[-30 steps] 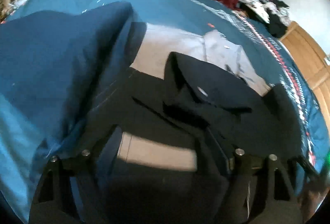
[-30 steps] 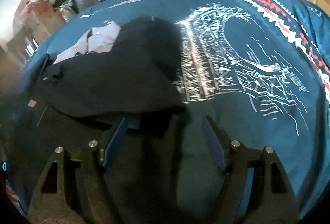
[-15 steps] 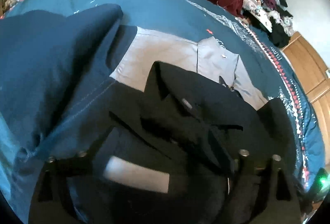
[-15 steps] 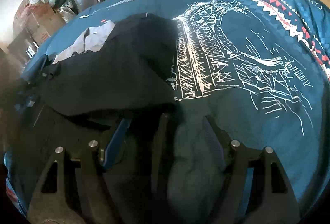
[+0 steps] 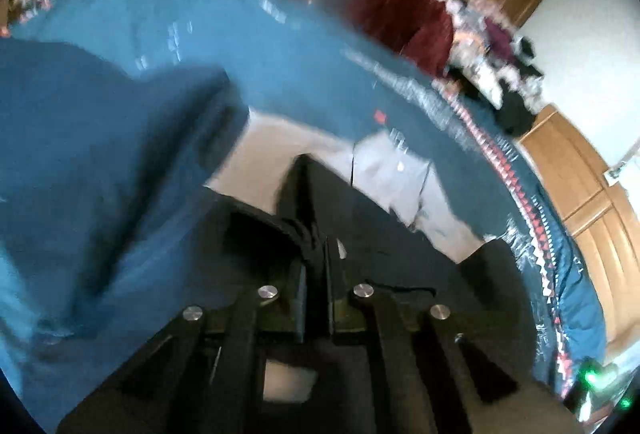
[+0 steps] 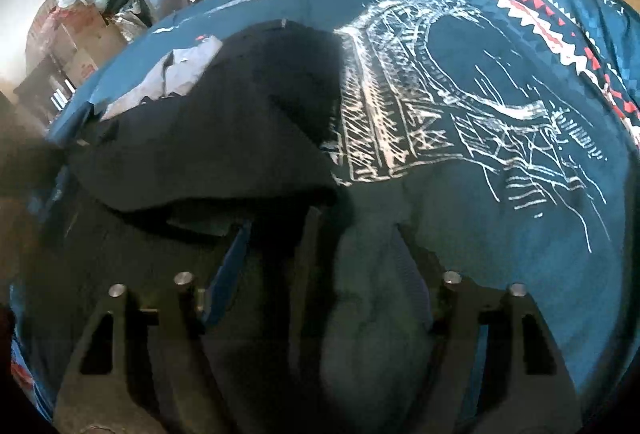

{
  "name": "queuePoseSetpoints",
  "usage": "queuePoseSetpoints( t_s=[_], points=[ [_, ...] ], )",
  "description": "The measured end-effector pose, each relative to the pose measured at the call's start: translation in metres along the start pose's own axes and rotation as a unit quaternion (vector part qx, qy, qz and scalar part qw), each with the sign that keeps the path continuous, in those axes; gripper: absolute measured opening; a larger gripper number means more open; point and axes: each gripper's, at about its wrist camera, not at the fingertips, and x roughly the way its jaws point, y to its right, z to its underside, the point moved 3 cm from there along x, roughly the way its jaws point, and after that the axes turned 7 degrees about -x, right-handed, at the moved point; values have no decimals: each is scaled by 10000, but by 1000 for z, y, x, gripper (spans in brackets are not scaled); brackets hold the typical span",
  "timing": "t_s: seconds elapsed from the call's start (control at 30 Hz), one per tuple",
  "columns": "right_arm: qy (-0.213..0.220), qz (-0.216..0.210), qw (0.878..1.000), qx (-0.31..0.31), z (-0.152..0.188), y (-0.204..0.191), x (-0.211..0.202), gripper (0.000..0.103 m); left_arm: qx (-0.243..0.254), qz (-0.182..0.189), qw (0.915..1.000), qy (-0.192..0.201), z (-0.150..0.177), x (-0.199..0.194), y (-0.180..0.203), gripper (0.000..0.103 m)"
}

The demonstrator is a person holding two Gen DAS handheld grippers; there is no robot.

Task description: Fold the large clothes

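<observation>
Teal bedspread [image 6: 500, 234] under a dark shirt [image 6: 224, 138], both tongs low over the cloth.

The right view alone shows the bedspread's white bridge print [image 6: 424, 98] and red-and-white zigzag border; the left view alone, though blurred, shows a grey shirt [image 5: 280, 158] lying past the dark one, and a maroon heap [image 5: 404, 14] at the bed's far edge. Left tongs [image 5: 317, 258] are pinched together on a raised fold of the dark shirt; right tongs [image 6: 324, 234] stand wide, cloth bunched between them.

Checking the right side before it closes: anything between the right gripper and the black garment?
Nothing visible. The right gripper is open, with the black garment bunched directly between its fingers on the blue bedspread. The left gripper is already shut on the same garment.
</observation>
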Motion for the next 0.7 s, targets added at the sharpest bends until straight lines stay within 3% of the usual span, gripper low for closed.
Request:
queuePoseSetpoints(
  t_s=[0.03, 0.07, 0.17, 0.23, 0.3, 0.33, 0.37, 0.5, 0.63, 0.7],
  points=[
    [-110, -5, 9999, 67, 1, 4, 4, 29, 34, -44, 10000, 61, 3, -3, -5, 8],
    [-148, -36, 9998, 155, 3, 9, 7, 25, 47, -111, 9999, 38, 8, -3, -12, 9],
    [-97, -53, 9999, 58, 1, 7, 4, 27, 100, -545, 9979, -326, 28, 18, -31, 9],
    [1, -113, 9999, -104, -1, 0, -1, 41, -32, -532, 9969, -577, 33, 22, -34, 14],
    [131, -93, 9994, -303, -5, -8, -7, 60, -167, -404, 9971, -616, 33, 15, -33, 38],
    [177, -78, 9991, -385, -6, -12, -8, 66, -204, -319, 9973, -632, 33, 11, -32, 58],
    [161, -95, 9989, -433, -7, -14, -5, 67, -210, -286, 9974, -621, 34, 6, -31, 68],
    [-15, -210, 9994, -263, -1, -12, 10, 66, 7, -383, 9977, -550, 42, -14, -20, 69],
    [40, -253, 9995, -191, 6, -8, 9, 66, 569, -245, 9975, -326, 43, -21, 2, 66],
    [54, -251, 9995, -181, 8, -8, 8, 66, 332, -165, 9972, -647, 39, 0, -3, 44]
  ],
)
